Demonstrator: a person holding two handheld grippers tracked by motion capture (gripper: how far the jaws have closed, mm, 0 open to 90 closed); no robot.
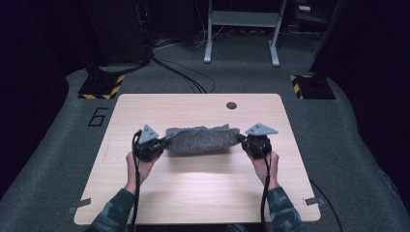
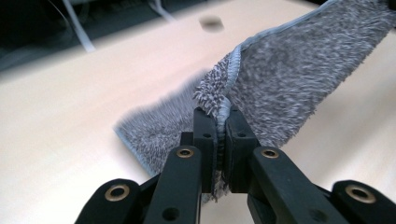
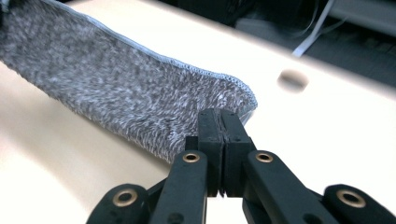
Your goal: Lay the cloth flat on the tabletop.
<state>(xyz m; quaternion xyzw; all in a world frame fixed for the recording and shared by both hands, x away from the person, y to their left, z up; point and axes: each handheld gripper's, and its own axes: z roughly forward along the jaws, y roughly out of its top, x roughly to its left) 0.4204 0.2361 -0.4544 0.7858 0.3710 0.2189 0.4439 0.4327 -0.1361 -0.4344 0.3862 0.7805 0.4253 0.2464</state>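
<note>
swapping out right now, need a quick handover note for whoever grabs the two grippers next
Left gripper: shut, fingers pinching the left end of the grey towel at its stitched edge.
Right gripper: shut on the towel's right end.
Towel: stretched between the two grippers above the middle of the wooden table; in the left gripper view part of it trails onto the tabletop.
Done: both ends gripped and the towel raised.
Left: probably folding it or laying it flat; the towel shows no clean fold yet. Keep both grips closed until it is set down.
</note>
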